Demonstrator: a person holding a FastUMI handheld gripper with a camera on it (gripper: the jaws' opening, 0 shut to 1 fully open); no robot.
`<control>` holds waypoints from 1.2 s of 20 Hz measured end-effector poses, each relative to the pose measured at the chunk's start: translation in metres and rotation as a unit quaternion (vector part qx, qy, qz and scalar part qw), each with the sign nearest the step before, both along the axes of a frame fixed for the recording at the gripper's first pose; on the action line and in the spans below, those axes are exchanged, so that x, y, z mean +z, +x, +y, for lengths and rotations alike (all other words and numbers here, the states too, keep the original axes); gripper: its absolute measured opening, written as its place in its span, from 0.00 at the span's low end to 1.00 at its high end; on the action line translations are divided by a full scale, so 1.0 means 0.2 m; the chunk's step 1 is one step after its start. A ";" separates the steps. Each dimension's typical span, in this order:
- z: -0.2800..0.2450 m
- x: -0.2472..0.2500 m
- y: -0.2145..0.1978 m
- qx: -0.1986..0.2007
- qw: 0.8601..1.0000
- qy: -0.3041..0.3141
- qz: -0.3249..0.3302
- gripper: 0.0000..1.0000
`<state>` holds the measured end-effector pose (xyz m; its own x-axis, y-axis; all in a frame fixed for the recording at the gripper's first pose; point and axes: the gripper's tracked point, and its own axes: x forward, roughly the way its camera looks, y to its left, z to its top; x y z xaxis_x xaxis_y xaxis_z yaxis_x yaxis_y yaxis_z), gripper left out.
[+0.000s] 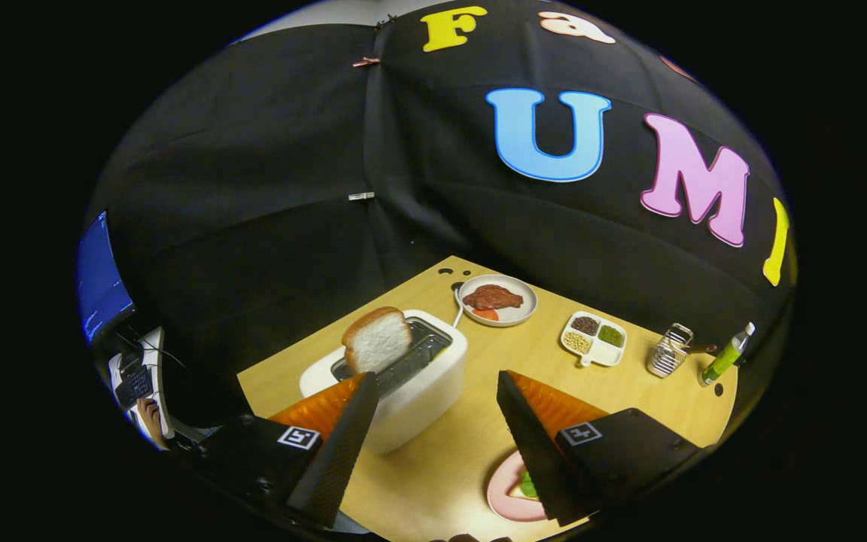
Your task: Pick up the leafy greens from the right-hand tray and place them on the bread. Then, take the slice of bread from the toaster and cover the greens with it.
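Still bread slice (pixel 377 340) upright in toaster (pixel 411 384)

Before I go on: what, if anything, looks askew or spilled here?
Nothing spilled. The bread slice sticks up tilted from the toaster, leaning rather than upright. The gripper is open, fingers either side of the toaster's near corner, holding nothing.

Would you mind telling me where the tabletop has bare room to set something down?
The open gripper frames bare wood between the white toaster and the white divided dish of beans. It is crowded beyond, near the white plate of meat, wire rack and green bottle.
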<state>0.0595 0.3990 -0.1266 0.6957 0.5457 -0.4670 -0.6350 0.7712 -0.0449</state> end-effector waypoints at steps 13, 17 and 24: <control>0.52 -0.28 0.12 -0.054 0.990 0.075 0.102 0.99; 0.59 -0.38 0.17 -0.087 0.983 0.098 0.132 0.99; 0.55 -0.42 0.23 -0.120 0.983 0.088 0.109 0.76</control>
